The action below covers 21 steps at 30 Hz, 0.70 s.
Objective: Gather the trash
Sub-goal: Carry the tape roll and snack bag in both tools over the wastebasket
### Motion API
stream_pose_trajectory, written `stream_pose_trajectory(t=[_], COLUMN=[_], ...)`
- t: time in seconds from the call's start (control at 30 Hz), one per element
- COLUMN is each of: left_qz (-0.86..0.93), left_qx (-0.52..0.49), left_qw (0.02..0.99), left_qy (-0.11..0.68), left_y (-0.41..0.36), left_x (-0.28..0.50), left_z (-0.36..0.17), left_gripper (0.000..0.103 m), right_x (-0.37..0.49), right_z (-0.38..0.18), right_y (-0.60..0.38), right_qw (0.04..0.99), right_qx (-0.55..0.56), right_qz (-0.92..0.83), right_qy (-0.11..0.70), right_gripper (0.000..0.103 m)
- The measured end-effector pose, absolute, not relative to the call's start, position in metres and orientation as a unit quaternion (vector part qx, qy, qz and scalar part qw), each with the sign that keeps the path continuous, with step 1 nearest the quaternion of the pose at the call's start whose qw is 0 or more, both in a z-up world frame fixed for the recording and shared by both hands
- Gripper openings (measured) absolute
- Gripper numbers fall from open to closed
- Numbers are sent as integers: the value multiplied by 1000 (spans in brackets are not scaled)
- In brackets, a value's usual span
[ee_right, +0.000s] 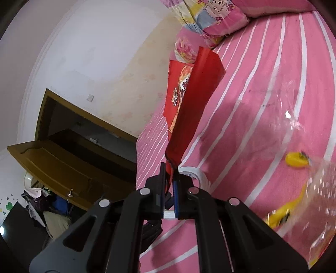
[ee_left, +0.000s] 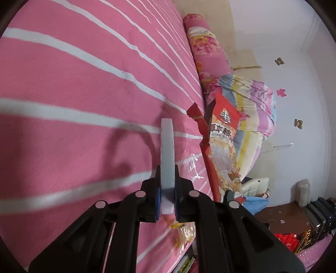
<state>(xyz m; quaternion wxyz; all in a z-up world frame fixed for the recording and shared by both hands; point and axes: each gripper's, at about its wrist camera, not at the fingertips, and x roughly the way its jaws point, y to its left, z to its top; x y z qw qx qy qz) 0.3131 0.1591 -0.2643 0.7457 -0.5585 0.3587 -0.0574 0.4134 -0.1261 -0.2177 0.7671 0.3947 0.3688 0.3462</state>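
Note:
My left gripper (ee_left: 167, 180) is shut on a white tape roll (ee_left: 167, 151), held edge-on above the pink striped bed (ee_left: 73, 94). To its right hangs a red and silver snack bag (ee_left: 222, 147), with a clear plastic wrapper (ee_left: 194, 166) beside it. My right gripper (ee_right: 170, 178) is shut on the bottom edge of that red snack bag (ee_right: 193, 100), which stands up from the jaws. The white tape roll (ee_right: 197, 174) shows just behind the right finger. A clear plastic bag with yellow print (ee_right: 302, 184) lies blurred at the right.
A folded floral quilt (ee_left: 252, 109) and a rolled pink bolster (ee_left: 205, 48) lie by the wall. A cartoon pillow (ee_right: 212, 16) is at the bed's head. An open brown door (ee_right: 69, 163) and piled clothes (ee_right: 48, 210) are left. Suitcases (ee_left: 319, 214) stand on the floor.

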Motion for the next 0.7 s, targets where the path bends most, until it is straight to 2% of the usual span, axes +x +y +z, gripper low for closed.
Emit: stream_pose_trajectory(t=[0.3,0.7], left_qz=[-54,-79], left_qx=[-558,-560], left_qw=[757,768], left_qy=[336,299], left_y=[152,133], left_x=[243,131], left_z=[-254,-236], left_gripper=[9,9], right_x=[368,258], right_z=[-203,-173], right_y=[-114,-126], right_qw=[773,784], right_qx=[352,302], right_qz=[363,378], right_qy=[384,389], right_gripper=[7,7])
